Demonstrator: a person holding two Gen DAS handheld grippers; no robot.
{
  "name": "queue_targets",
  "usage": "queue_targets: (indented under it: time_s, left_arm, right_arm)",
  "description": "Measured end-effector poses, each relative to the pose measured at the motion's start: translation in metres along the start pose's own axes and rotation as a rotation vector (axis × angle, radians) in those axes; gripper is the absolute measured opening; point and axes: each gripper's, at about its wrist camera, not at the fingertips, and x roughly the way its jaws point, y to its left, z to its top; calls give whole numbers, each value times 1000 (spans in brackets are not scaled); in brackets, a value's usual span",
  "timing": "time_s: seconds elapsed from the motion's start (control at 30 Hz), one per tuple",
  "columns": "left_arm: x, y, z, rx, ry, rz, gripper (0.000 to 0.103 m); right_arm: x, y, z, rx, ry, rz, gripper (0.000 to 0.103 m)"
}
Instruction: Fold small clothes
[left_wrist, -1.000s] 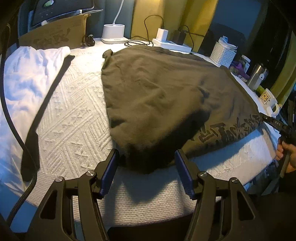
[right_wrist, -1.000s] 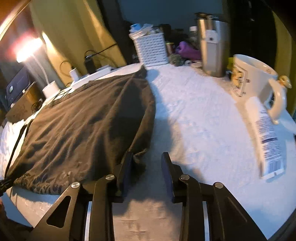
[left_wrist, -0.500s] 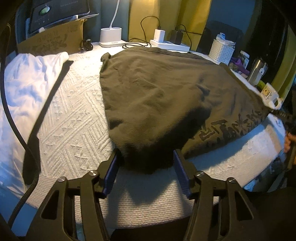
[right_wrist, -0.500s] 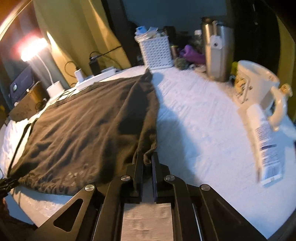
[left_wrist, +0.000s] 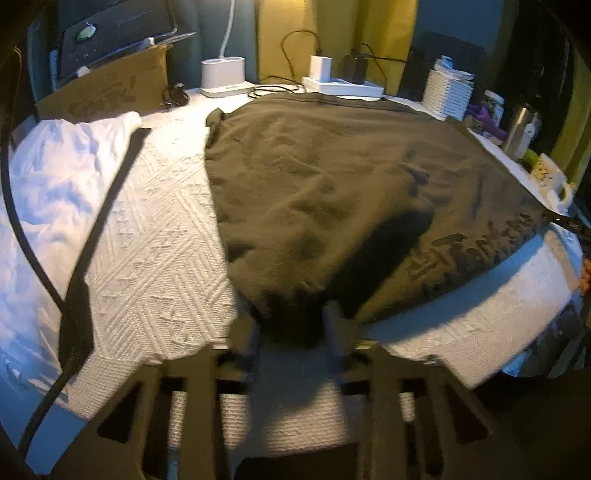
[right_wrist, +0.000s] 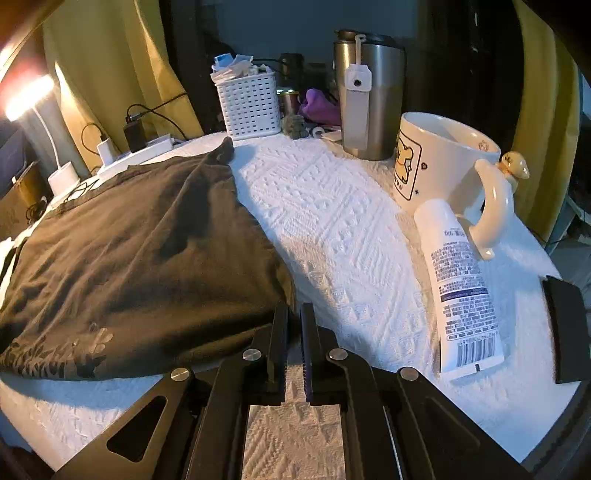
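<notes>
A dark olive garment (left_wrist: 325, 192) lies spread flat on a white textured cover (left_wrist: 155, 236) over the table, printed lettering along its near hem on the right side in the left wrist view. The left gripper (left_wrist: 291, 325) sits at the garment's near edge; its jaws have just been closing, with a dark fold of the cloth between them. The frame is blurred there, so whether the pads actually press on the fabric cannot be told. The right gripper (right_wrist: 294, 325) is at the garment's near right corner, its jaws drawn together to a thin slit with the cloth's corner edge caught at the tips. In the right wrist view the garment (right_wrist: 140, 251) fills the left half of the surface. To its right lie a white tube (right_wrist: 458, 288), a cream mug (right_wrist: 439, 166) just beyond the tube, and a steel tumbler (right_wrist: 369, 99) farther back. A white perforated basket (right_wrist: 249, 105) stands at the far edge. In the left wrist view, a crumpled white cloth (left_wrist: 55, 177) lies at the left, crossed by a black cable (left_wrist: 22, 229).
</notes>
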Motion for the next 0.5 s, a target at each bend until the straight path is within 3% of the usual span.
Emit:
queue_targets:
  time_s: [0.2, 0.5]
  left_arm:
    - [-18, 1, 2, -2, -24, -19, 14]
    - [-14, 8, -5, 10, 25, -19, 14]
  right_arm:
    - [-21, 3, -11, 4, -2, -11, 6]
    - [-34, 6, -42, 11, 38, -40, 6]
